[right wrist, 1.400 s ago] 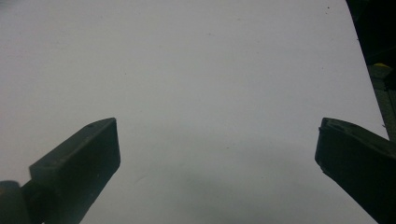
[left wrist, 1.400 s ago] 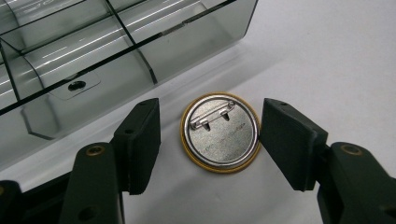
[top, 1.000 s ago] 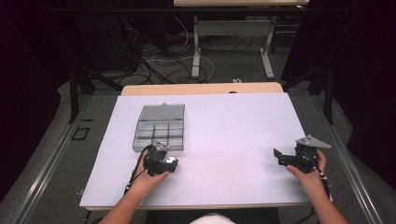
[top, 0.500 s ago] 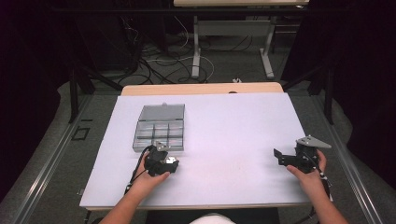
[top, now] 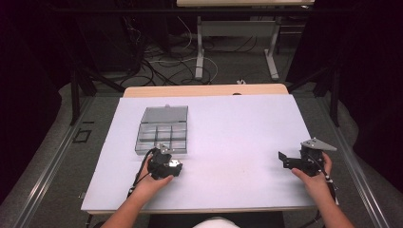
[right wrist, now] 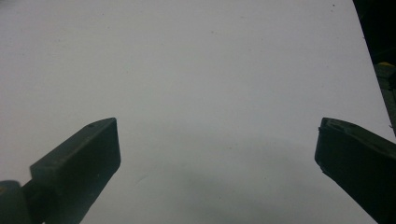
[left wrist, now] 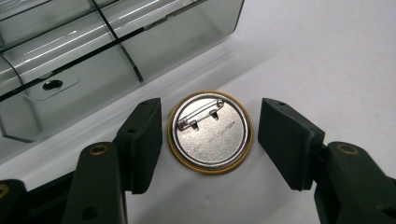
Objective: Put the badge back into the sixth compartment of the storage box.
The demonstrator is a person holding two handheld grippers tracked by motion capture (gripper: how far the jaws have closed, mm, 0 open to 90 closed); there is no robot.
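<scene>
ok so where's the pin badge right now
In the left gripper view the badge lies pin-side up on the white table, between the open fingers of the left gripper, just in front of the clear box.

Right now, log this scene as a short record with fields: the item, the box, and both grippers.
item: pin-back button badge, lying face down on the white table, safety pin up
box: clear compartment box, lid open, just beyond the badge
left gripper: open, jaws either side of the badge, left one about touching its rim, right one clear of it
right gripper: open, holding nothing, over bare table near the right edge
</scene>
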